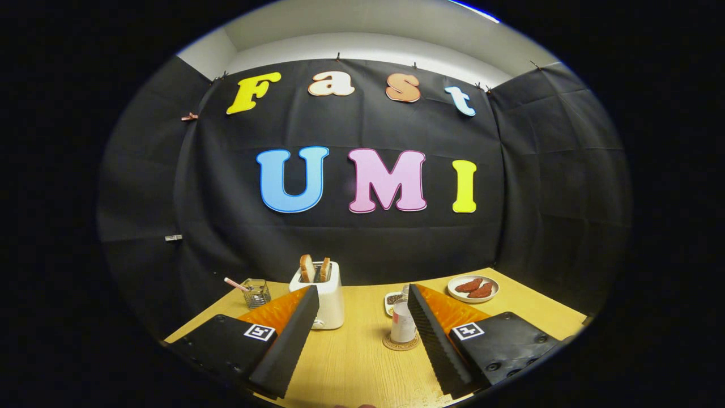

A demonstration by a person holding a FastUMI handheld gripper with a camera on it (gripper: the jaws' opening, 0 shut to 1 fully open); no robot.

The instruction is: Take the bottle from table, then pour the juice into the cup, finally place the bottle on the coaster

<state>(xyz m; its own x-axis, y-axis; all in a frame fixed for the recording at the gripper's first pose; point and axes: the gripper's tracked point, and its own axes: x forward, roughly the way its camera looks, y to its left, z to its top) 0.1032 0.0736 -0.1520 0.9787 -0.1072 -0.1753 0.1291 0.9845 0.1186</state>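
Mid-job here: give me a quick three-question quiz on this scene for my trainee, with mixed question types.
1. True or false: the gripper is shut on the white cylindrical container.
2. What does that container stand on? A) the round woven coaster B) a metal tray C) a folded cloth
3. Fill in: the white two-slot toaster holds ___ slices of bread.

Key: 1 false, as the fingers are spread and hold nothing, and the container stands beyond them, close to the right finger. 2 A. 3 two.
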